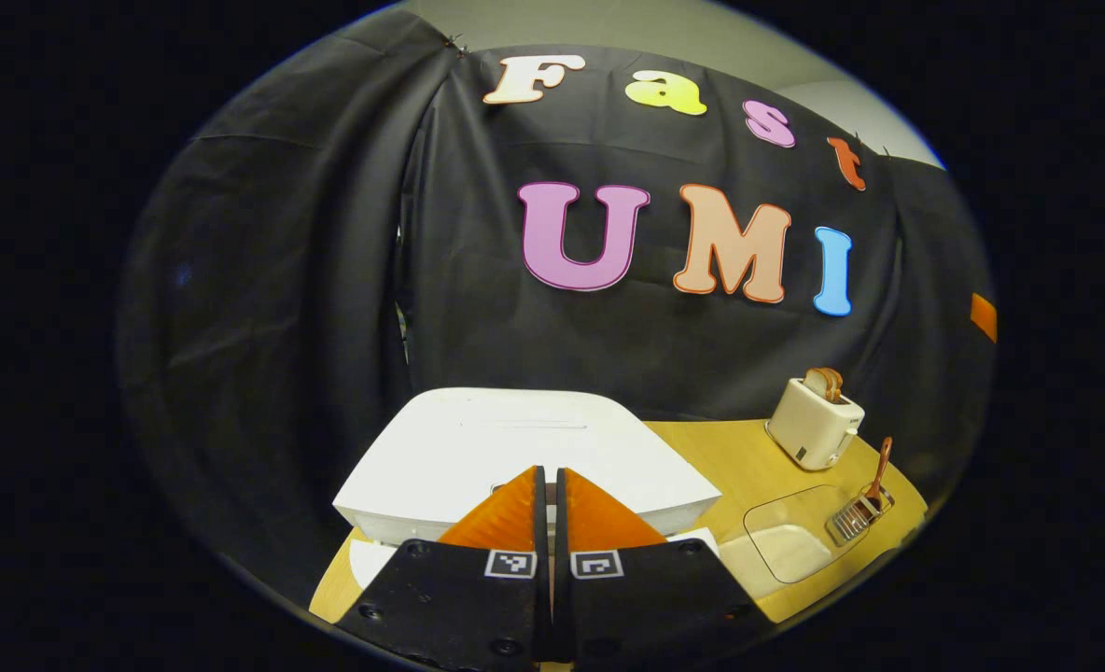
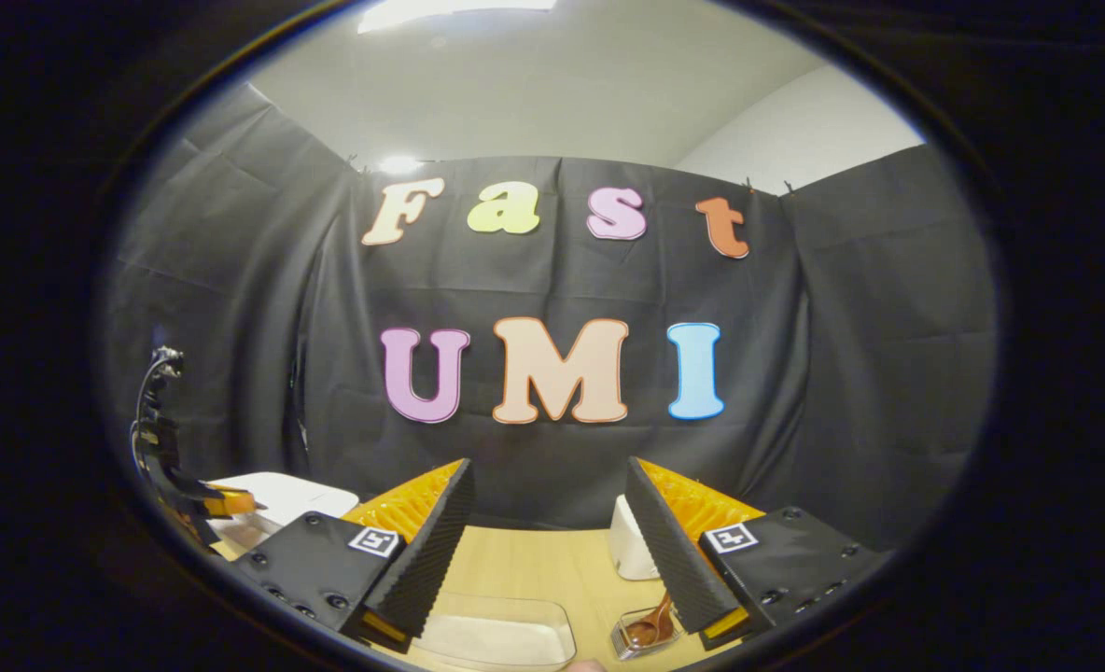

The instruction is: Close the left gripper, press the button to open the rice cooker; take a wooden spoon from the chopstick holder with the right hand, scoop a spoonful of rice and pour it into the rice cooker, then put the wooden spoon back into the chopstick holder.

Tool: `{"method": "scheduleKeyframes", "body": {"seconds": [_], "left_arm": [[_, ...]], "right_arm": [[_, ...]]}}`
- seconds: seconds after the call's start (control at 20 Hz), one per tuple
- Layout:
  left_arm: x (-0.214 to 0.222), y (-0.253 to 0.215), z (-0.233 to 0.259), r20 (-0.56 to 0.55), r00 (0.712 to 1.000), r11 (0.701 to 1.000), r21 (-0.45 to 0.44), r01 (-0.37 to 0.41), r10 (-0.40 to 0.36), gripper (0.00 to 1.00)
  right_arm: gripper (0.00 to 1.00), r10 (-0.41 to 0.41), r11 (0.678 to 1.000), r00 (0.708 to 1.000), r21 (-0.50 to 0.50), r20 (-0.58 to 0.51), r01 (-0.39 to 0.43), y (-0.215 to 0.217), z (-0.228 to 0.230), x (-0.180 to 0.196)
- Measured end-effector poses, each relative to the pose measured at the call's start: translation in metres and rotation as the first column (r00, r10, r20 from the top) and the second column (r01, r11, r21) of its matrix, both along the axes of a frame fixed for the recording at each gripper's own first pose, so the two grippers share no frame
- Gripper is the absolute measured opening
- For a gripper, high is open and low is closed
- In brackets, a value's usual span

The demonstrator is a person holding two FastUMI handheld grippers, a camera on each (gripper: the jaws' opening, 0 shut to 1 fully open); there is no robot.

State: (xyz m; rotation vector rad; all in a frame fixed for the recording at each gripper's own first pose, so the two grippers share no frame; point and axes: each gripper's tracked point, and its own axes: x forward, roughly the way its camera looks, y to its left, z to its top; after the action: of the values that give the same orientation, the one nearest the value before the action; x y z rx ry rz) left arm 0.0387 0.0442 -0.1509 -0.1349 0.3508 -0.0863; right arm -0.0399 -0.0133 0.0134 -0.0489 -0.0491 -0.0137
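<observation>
Left gripper (image 1: 550, 485) fingers pressed together, holding nothing, tips over the front edge of the white boxy rice cooker (image 1: 515, 457), whose lid looks down, so the button press seems not yet finished. Right gripper (image 2: 548, 523) wide apart and empty above the light wooden table (image 2: 534, 565); brown wooden spoon (image 2: 650, 627) sits in the clear chopstick holder (image 2: 641, 635), just beside the clear tray of white rice (image 2: 501, 639). Judging by that, step one is in hand; spoon pickup, scoop, pour and return all remain.
</observation>
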Motion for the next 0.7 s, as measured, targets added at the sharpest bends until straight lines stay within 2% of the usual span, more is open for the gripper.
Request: {"method": "scheduleKeyframes", "body": {"seconds": [0.25,0.35,0.45,0.5,0.65,0.7], "left_arm": [[0.008,-0.002,0.031,0.08,0.997,0.999,0.048,0.012,-0.016,0.01],[0.013,0.0,0.043,0.11,0.994,0.998,0.06,-0.001,-0.006,0.13],[0.016,-0.006,0.056,0.143,0.99,0.999,0.053,0.007,-0.015,0.15],[0.016,-0.011,0.064,0.159,0.987,0.999,0.051,0.014,-0.022,0.22],[0.024,-0.012,0.083,0.222,0.975,0.995,0.097,0.012,-0.033,0.67],[0.025,-0.013,0.087,0.226,0.973,0.994,0.111,0.014,-0.039,0.68]], "right_arm": [[1.0,0.001,1.0,1.0,0.005,0.008,-0.001,-0.005,0.001,0.006],[1.0,-0.003,1.0,1.0,0.012,0.007,0.003,-0.009,0.0,0.008],[1.0,-0.012,1.0,1.0,0.015,0.009,0.012,-0.015,0.001,0.012],[1.0,-0.016,1.0,1.0,0.017,0.01,0.016,-0.019,0.001,0.014],[1.0,-0.035,0.999,0.999,0.021,0.007,0.035,-0.033,-0.001,0.017],[1.0,-0.042,0.999,0.999,0.024,0.005,0.042,-0.038,-0.002,0.019]]}}
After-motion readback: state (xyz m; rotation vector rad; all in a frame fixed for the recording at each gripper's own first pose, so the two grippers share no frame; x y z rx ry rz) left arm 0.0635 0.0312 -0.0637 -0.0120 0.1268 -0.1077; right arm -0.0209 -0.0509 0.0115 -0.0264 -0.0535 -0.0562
